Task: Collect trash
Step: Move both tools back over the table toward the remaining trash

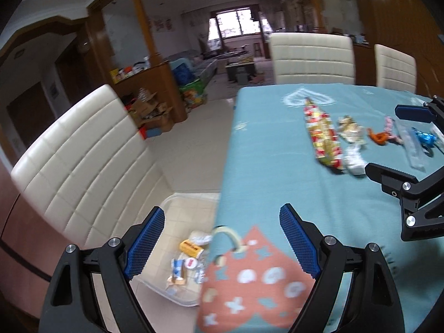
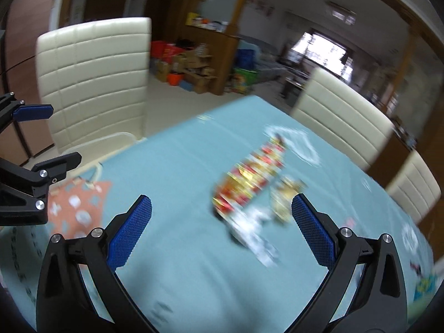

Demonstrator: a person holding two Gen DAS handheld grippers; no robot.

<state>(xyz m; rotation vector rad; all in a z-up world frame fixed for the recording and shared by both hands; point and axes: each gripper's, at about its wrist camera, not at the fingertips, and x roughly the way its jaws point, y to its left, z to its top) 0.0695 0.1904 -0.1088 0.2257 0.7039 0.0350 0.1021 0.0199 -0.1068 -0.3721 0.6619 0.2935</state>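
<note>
A long red-and-gold snack wrapper (image 1: 323, 136) lies on the blue tablecloth (image 1: 266, 172), with a gold wrapper (image 1: 350, 129), a white crumpled wrapper (image 1: 353, 159), an orange scrap (image 1: 378, 137), a clear plastic strip (image 1: 410, 144) and a blue foil piece (image 1: 424, 138) beside it. My left gripper (image 1: 222, 238) is open and empty at the table's left edge, above a clear bin (image 1: 177, 294) on the floor that holds several wrappers (image 1: 188, 258). My right gripper (image 2: 222, 222) is open and empty, just short of the blurred red-and-gold wrapper (image 2: 249, 177) and white wrapper (image 2: 255, 230); it also shows in the left wrist view (image 1: 384, 138).
Cream padded chairs stand at the table's left side (image 1: 80, 149) and far end (image 1: 312, 58). A pink house print (image 1: 255, 277) marks the cloth's near corner. Cardboard boxes (image 1: 151, 111) and a wooden cabinet stand across the tiled floor.
</note>
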